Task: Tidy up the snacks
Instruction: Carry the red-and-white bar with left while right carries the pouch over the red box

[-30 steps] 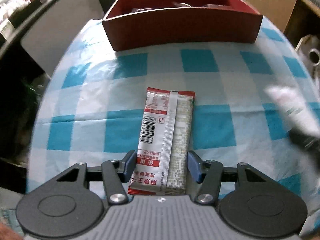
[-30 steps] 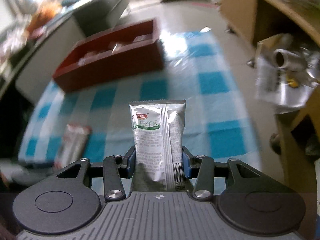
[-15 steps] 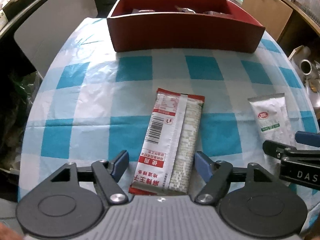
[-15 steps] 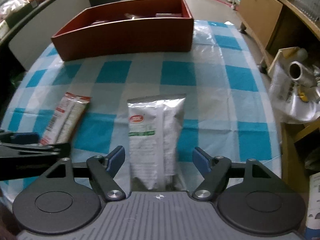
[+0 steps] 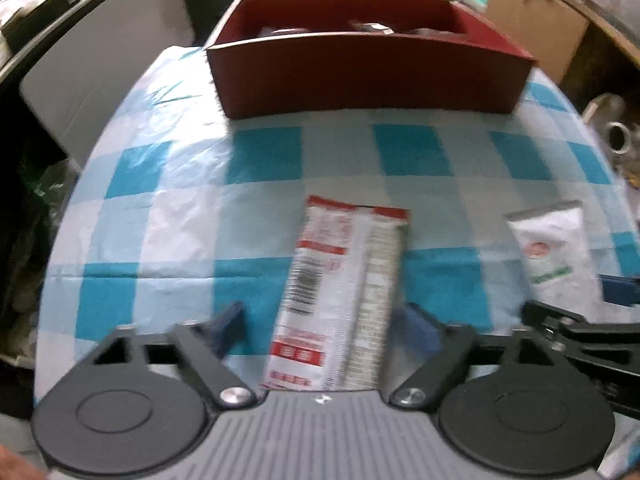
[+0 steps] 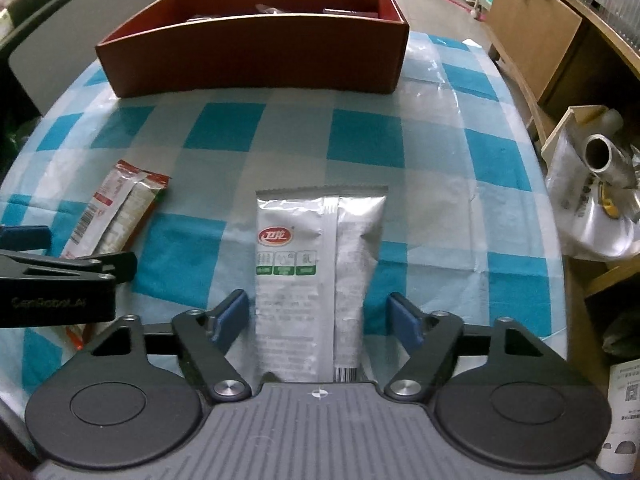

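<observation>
Both grippers stand spread wide, gripping nothing: the left gripper [image 5: 320,328] straddles the red-and-white packet [image 5: 340,300], the right gripper [image 6: 320,320] straddles the silver pouch [image 6: 316,280], both flat on the checkered tablecloth [image 6: 368,136]. The red box [image 6: 256,52] waits at twelve o'clock. Risk: closing on thin, slick foil may pinch cloth or let a packet slide.

Both wrist views look forward, low over the checked tablecloth [image 6: 364,136], sharing the red box [image 5: 372,76] ahead.

Silver packet [image 6: 316,280] between spread tongs [image 6: 320,318]
</observation>
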`<move>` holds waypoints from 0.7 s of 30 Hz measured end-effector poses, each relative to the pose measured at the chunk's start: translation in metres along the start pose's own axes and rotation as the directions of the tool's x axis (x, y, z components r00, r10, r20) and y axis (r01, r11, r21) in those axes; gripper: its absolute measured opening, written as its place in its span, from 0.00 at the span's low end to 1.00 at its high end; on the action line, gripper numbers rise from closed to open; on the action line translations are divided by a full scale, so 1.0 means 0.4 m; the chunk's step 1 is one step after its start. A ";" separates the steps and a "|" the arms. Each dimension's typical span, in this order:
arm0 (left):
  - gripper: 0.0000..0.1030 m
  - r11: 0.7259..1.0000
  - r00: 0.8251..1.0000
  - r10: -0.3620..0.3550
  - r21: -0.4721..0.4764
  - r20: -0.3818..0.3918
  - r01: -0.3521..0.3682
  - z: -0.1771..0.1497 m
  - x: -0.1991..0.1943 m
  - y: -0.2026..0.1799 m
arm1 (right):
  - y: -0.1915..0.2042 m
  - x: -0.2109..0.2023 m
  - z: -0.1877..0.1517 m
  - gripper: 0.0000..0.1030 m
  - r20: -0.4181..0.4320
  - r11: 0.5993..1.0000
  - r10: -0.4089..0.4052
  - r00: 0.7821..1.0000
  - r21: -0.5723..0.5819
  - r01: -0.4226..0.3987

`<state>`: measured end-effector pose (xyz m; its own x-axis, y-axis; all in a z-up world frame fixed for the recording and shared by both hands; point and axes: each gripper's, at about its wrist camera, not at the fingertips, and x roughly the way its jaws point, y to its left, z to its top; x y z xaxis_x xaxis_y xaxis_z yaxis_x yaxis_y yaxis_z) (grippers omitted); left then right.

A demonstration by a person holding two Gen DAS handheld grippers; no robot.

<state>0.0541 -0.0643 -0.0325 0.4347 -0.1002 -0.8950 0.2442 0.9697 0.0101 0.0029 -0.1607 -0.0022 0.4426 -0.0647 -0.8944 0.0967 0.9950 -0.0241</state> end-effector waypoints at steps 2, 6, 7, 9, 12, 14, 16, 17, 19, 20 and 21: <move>0.47 1.000 1.000 -0.010 0.019 -0.001 0.010 0.000 -0.013 -0.014 | -0.001 -0.009 -0.001 0.57 0.007 1.000 0.000 1.000 0.002 0.000; 0.44 1.000 1.000 -0.011 0.016 -0.005 0.011 -0.008 -0.021 -0.028 | -0.006 -0.021 -0.003 0.51 0.007 0.999 0.033 0.999 0.030 -0.034; 0.43 1.000 1.000 -0.025 0.006 -0.005 0.025 -0.008 -0.025 -0.026 | -0.003 -0.026 -0.003 0.50 0.015 0.999 0.035 0.999 0.029 -0.036; 0.42 0.999 0.999 -0.050 -0.018 -0.003 0.050 -0.004 -0.032 -0.018 | -0.003 -0.044 -0.001 0.50 0.040 0.998 0.048 0.998 0.038 -0.050; 0.42 0.997 0.998 -0.063 -0.043 0.018 0.064 0.004 -0.051 -0.010 | -0.018 -0.067 0.006 0.50 0.077 0.995 0.064 0.995 0.074 -0.070; 0.41 0.995 0.996 -0.081 -0.057 0.032 0.082 0.011 -0.063 -0.005 | -0.026 -0.081 0.009 0.50 0.099 0.993 0.074 0.992 0.090 -0.083; 0.41 0.993 0.995 -0.091 -0.065 0.045 0.094 0.019 -0.072 -0.005 | -0.029 -0.089 0.011 0.50 0.113 0.991 0.081 0.990 0.096 -0.092; 0.41 0.993 0.994 -0.096 -0.068 0.050 0.099 0.022 -0.075 -0.005 | -0.029 -0.090 0.012 0.50 0.117 0.991 0.085 0.990 0.098 -0.097; 0.40 0.991 0.992 -0.108 -0.072 0.060 0.112 0.029 -0.083 -0.004 | -0.031 -0.094 0.016 0.50 0.126 0.989 0.093 0.988 0.101 -0.106; 0.40 0.990 0.992 -0.113 -0.075 0.064 0.118 0.033 -0.087 -0.004 | -0.032 -0.097 0.017 0.50 0.130 0.989 0.097 0.987 0.102 -0.110; 0.40 0.989 0.990 -0.119 -0.078 0.070 0.124 0.036 -0.092 -0.003 | -0.032 -0.100 0.018 0.50 0.135 0.988 0.100 0.986 0.105 -0.114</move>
<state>0.0505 -0.0650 0.0068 0.4624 -0.2303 -0.8562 0.2284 0.9640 -0.1359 -0.0096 -0.1715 0.0373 0.5667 0.0252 -0.8236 0.1384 0.9824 0.1253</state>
